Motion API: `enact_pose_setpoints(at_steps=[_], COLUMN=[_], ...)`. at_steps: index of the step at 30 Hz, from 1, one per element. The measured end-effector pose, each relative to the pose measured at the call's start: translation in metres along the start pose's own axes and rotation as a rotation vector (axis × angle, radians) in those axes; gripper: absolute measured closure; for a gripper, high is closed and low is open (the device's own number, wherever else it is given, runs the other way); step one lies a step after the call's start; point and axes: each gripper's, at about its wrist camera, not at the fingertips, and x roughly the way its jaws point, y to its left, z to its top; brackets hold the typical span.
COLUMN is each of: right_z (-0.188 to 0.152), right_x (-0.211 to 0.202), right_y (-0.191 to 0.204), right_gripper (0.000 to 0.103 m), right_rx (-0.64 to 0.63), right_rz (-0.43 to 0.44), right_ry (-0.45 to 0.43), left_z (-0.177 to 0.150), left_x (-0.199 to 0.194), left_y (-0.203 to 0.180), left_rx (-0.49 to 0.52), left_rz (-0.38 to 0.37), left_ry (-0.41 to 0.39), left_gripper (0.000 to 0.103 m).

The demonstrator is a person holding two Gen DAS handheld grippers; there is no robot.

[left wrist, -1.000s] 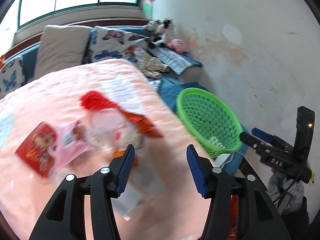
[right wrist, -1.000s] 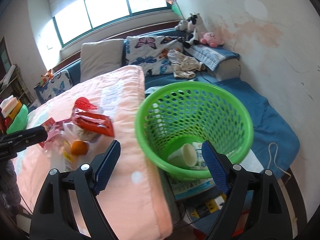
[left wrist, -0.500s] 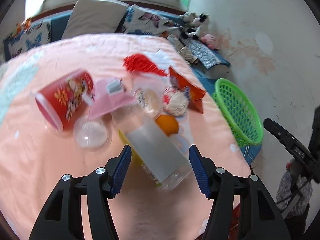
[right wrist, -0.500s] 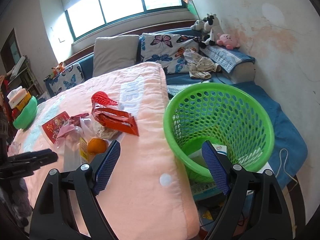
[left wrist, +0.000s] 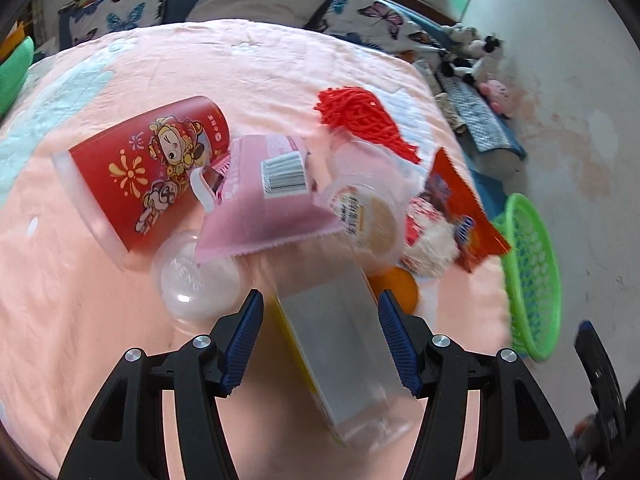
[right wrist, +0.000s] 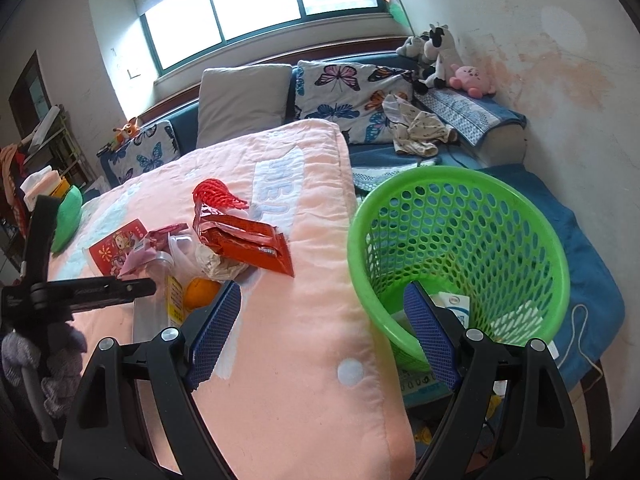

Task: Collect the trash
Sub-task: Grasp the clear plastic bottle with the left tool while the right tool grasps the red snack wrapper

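The pink blanket (left wrist: 280,64) on the bed is carrying the trash pile, and the green basket (right wrist: 460,248) is standing just beside the bed's edge. The clear plastic bottle (left wrist: 336,340), lying on its side at the near edge of the pile, is sitting between the spread jaws of the left hand-held gripper (left wrist: 320,340); no pad is visibly pressing on it. Its jaws have just been opening. The person should probably be lowering squarely over the label before squeezing, since the smooth, light wall may be slipping or crumpling. The right hand-held gripper (right wrist: 320,336) is hanging spread and empty between bed and basket.
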Motion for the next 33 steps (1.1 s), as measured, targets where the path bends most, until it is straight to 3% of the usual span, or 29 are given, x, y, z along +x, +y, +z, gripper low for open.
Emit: enact_pose_setpoints(at_steps=[12,25,33], right_z=[0.006,0.01,0.018], right_x=[0.022,0.05,0.078], right_y=[0.012,0.049,0.075], right_gripper=[0.02,0.02,0.028], right_rx=[-0.04,-0.163,-0.233], right_rz=[0.057,0.089,0.094], right_ry=[0.037,0.064,0.076], left_z=[0.012,-0.007,-0.021], left_x=[0.016,-0.008,-0.041], left_y=[-0.005,0.0,0.012], left_rx=[0.014,0.067,0.087], left_rz=[0.059,-0.044,-0.088], left_ry=[0.017,0.01,-0.026], left_gripper=[0.043,0.045,0.046])
